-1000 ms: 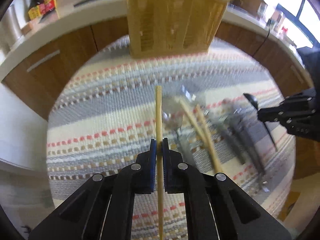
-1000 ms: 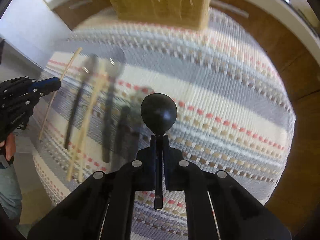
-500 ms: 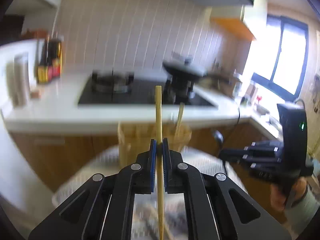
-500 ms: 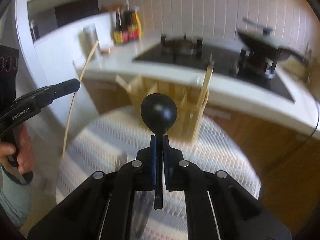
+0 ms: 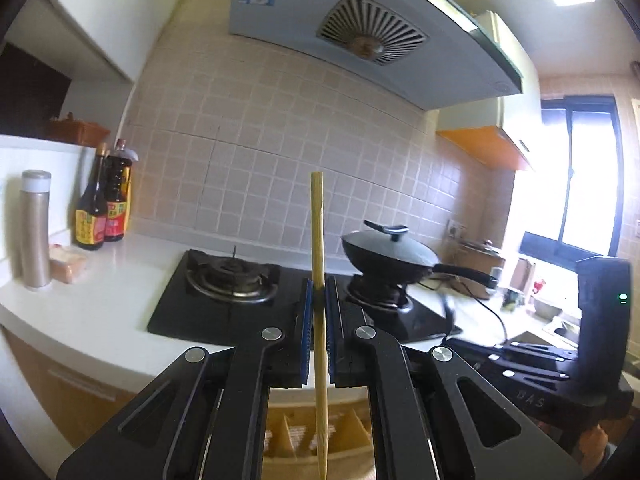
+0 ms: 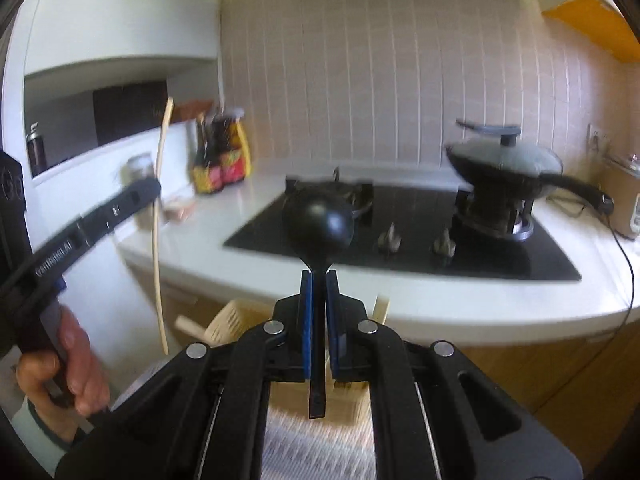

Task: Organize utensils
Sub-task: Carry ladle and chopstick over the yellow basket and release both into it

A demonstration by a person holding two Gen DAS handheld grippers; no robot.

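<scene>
- Between the left gripper's (image 5: 318,296) blue pads a wooden chopstick (image 5: 317,248) is clamped upright; the right gripper (image 6: 319,284) is clamped on the handle of a black spoon (image 6: 319,220), bowl up.
- Below both, near the bottom edge of each view, sits the slotted wooden holder (image 5: 296,438), on the striped cloth (image 6: 316,440).
- To do this well, I would bring one tool at a time over a free slot, keep it near vertical, lower its bottom end inside the dividers, and only then part the jaws.
- Keep the two grippers apart so the tools do not knock.
- Compared with a second ago, both views have swung up from the cloth to the stove (image 5: 240,292), and the holder has dropped from the top of the view to the bottom; both grips are unchanged.
</scene>
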